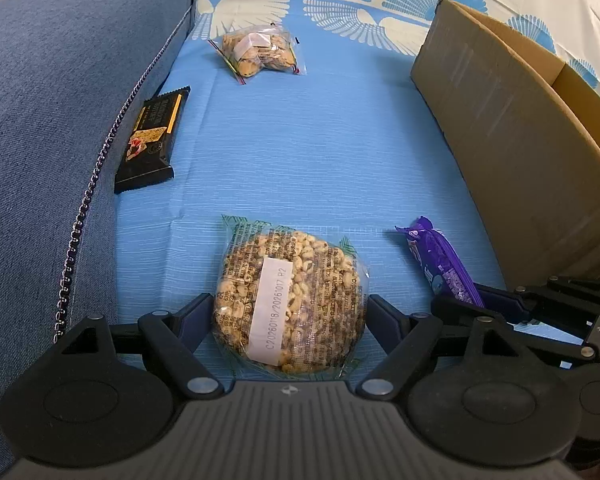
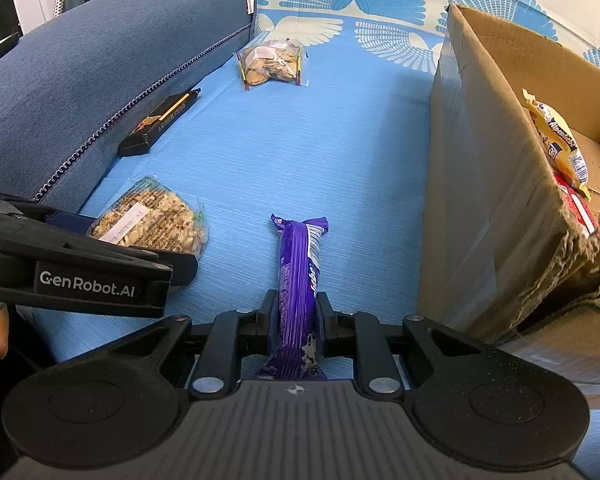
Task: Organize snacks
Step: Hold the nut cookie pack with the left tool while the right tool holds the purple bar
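My left gripper [image 1: 290,312] has its jaws on both sides of a round puffed-grain cake in clear wrap [image 1: 290,300], touching its edges as it lies on the blue sheet. My right gripper [image 2: 298,312] is shut on a purple chocolate bar [image 2: 298,272] that lies lengthwise between the fingers. The purple bar [image 1: 440,264] and right gripper [image 1: 500,304] also show in the left wrist view. The grain cake [image 2: 152,220] and left gripper [image 2: 180,264] show in the right wrist view.
An open cardboard box [image 2: 492,184] stands on the right, holding a yellow snack pack [image 2: 556,140] and a red pack [image 2: 576,208]. A black bar [image 1: 152,140] lies against the blue cushion [image 1: 60,100]. A clear bag of nuts [image 1: 260,52] lies farther back.
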A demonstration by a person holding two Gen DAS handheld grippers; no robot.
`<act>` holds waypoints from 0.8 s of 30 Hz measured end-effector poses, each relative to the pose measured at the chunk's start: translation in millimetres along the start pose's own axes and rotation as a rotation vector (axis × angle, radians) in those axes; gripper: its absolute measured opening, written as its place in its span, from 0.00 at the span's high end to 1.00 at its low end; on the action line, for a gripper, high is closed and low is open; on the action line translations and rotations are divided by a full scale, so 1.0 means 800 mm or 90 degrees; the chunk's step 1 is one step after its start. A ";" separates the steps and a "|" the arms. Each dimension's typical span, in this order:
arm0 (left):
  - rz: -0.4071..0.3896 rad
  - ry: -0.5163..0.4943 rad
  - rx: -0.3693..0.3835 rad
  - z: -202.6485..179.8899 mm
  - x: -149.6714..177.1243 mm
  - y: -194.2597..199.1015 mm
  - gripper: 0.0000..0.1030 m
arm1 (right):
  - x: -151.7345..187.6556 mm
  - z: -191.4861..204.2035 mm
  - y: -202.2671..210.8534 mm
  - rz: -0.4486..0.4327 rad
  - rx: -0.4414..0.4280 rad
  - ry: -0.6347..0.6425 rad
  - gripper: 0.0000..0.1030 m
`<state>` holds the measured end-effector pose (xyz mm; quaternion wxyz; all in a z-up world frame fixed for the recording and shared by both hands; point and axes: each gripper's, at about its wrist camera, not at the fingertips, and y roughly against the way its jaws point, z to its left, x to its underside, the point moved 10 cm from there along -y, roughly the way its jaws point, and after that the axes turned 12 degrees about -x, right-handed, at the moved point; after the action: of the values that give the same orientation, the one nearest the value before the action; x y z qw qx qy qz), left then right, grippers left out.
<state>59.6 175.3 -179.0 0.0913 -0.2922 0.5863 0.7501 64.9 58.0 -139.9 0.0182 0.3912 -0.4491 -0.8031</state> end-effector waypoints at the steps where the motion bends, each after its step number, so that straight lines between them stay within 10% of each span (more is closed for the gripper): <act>1: 0.000 0.000 0.000 0.000 0.000 0.000 0.17 | 0.000 0.000 0.000 0.000 0.000 0.000 0.81; 24: -0.001 -0.004 -0.001 -0.001 0.000 -0.002 0.17 | -0.001 0.002 0.000 -0.005 0.007 0.011 0.83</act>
<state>60.4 174.9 -180.4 0.0934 -0.2905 0.5851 0.7513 64.2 59.2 -139.0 0.0168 0.4003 -0.4514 -0.7973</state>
